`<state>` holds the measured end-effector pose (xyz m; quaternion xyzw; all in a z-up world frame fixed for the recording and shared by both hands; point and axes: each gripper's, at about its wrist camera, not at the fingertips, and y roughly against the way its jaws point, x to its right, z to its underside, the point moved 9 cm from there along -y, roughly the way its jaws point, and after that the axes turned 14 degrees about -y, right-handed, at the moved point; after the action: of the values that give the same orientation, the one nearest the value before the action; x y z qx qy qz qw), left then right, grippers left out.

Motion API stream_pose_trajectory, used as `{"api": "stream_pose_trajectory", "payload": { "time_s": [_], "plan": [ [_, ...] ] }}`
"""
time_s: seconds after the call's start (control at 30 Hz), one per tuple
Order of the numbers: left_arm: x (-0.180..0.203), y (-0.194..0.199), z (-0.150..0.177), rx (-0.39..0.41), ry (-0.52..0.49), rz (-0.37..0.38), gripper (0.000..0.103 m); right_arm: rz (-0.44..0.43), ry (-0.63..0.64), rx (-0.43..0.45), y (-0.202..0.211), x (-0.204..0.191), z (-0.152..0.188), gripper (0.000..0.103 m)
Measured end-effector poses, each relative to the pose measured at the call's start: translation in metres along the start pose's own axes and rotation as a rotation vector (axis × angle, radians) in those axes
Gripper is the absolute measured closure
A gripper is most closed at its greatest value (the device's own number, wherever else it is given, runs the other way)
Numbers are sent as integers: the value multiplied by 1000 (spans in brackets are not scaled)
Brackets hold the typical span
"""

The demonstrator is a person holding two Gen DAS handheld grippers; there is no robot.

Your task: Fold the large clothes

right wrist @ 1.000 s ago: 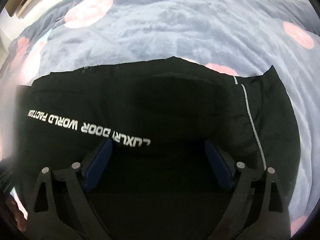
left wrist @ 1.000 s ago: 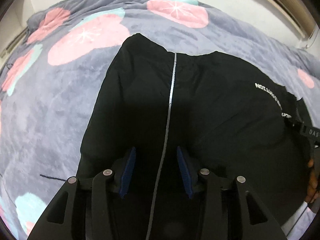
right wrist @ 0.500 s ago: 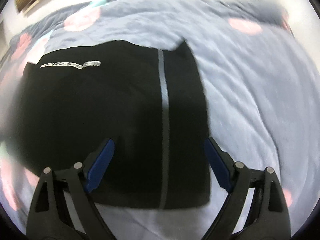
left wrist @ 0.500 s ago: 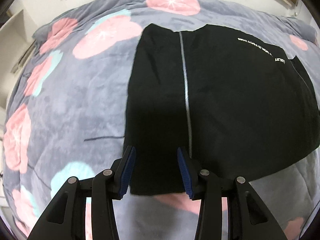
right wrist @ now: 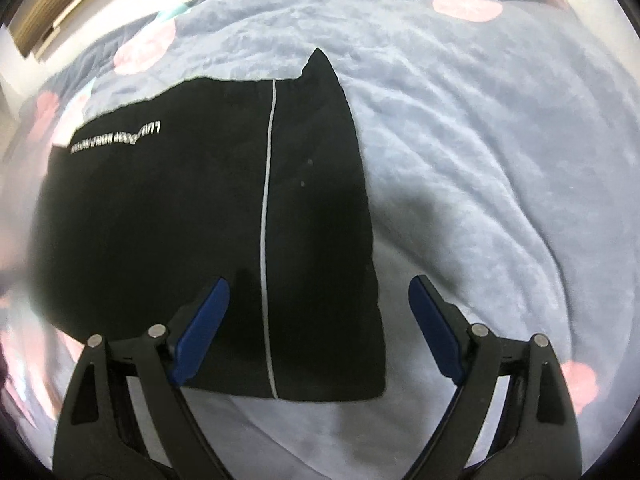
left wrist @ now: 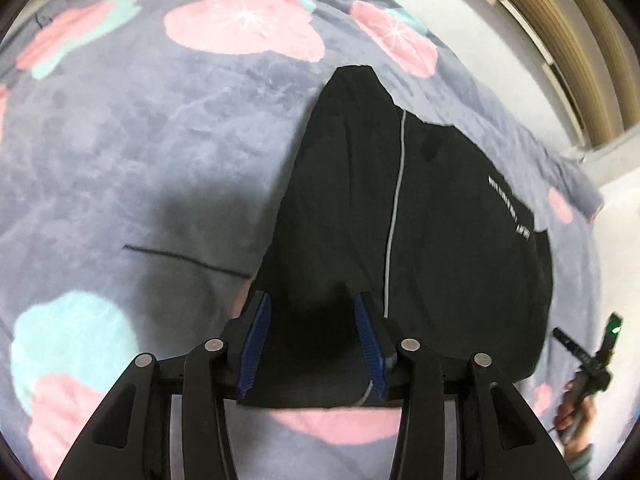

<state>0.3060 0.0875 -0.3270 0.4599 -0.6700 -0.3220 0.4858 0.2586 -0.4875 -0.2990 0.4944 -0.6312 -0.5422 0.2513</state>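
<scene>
Black folded garment with thin grey-white stripe and white lettering (left wrist: 400, 240) lies flat on grey-blue fleece blanket with pink and teal fruit prints (left wrist: 140, 140), centre-right in left wrist view, centre-left in right wrist view (right wrist: 200, 220). Looks folded into a compact rectangle already, so probably late in the task; laid flat likely so the fold holds.

Left gripper (left wrist: 312, 344) low centre, blue pads over garment's near left corner, jaws opening; cloth is seen between the pads but nothing is pinched or lifted. Right gripper (right wrist: 320, 328) low centre, fingers spread wide, empty, straddling garment's near right edge and the blanket (right wrist: 480, 160).

Left view only: thin dark thread (left wrist: 188, 258) on blanket at mid left, wooden slatted panel (left wrist: 580, 40) upper right, and the person's hand (left wrist: 576, 408) holding the other tool, lower right edge. Right view only: garment's right edge and near hem fully clear, lettering at upper left.
</scene>
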Motion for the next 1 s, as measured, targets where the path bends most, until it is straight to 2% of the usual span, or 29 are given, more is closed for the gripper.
{"api": "stream_pose_trajectory", "payload": {
  "time_s": [0.1, 0.23, 0.33, 0.43, 0.47, 0.53, 0.57, 0.7, 0.8, 0.87, 1.0],
  "plan": [
    [-3, -8, -16, 20, 55, 113, 52, -41, -27, -25, -11, -5, -7, 14],
    [-11, -22, -35, 36, 101, 176, 43, -52, -71, -41, -26, -3, -13, 14],
    [-16, -42, -39, -12, 97, 168, 42, -83, -113, -62, -37, 0, -17, 14],
    [-12, -64, -35, -72, 85, 230, 42, -109, -129, -77, -46, 1, -19, 14],
    [-9, -73, -32, -91, 84, 251, 40, -118, -124, -88, -50, 0, -19, 15],
    [-8, -83, -32, -94, 100, 272, 28, -150, -120, -119, -57, -3, -19, 15],
    [-7, -84, -31, -91, 107, 286, 27, -162, -121, -131, -58, -4, -20, 14],
    [-3, -94, -36, -86, 153, 362, 26, -232, -147, -202, -75, -5, -18, 9],
    [0, -99, -40, -93, 152, 390, 25, -306, -188, -271, -88, -8, -15, 1],
    [0, -102, -44, -99, 148, 405, 25, -389, -201, -334, -98, -15, -10, 0],
    [3, -112, -51, -109, 157, 444, 25, -453, -194, -363, -105, -24, -10, 0]
  ]
}}
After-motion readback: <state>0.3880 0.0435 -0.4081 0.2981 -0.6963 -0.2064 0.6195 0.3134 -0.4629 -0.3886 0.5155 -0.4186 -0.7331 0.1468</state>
